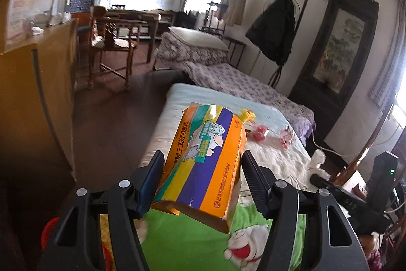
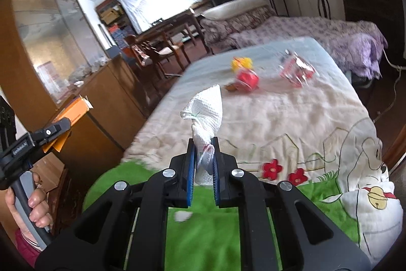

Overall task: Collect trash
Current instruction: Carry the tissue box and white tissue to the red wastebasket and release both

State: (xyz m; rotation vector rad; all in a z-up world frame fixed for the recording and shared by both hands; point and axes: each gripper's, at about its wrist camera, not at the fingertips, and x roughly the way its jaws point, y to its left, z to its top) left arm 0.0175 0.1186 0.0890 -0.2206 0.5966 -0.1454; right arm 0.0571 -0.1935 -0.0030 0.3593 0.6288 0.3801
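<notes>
Trash items are held in both grippers, above a bed point(image 1: 274, 159). Left wrist view: the left gripper point(image 1: 201, 170) is clamped on an orange, purple and green carton point(image 1: 203, 164), one finger point(image 1: 152, 177) pressed to each long side. The carton sits tilted between the jaws, its torn lower end nearest the camera and its upper end projecting beyond the fingertips. Past the jaws, further along the bed, lie a red-and-yellow wrapper point(image 1: 255, 130) and a clear red-printed wrapper point(image 1: 286, 137), near each other.

Right wrist view: the right gripper point(image 2: 203, 151) is closed on a crumpled white tissue point(image 2: 206, 116), which stands upright out of the narrow gap and flares above the fingertips. Ahead of the jaws both wrappers point(image 2: 244, 76) point(image 2: 295, 70) rest on the bedcover. Far left of the jaws, a hand point(image 2: 38, 210) grips the left tool's handle, fingers wrapped round it, tool angled upward, the carton's orange edge point(image 2: 76, 111) showing in its jaws.
</notes>
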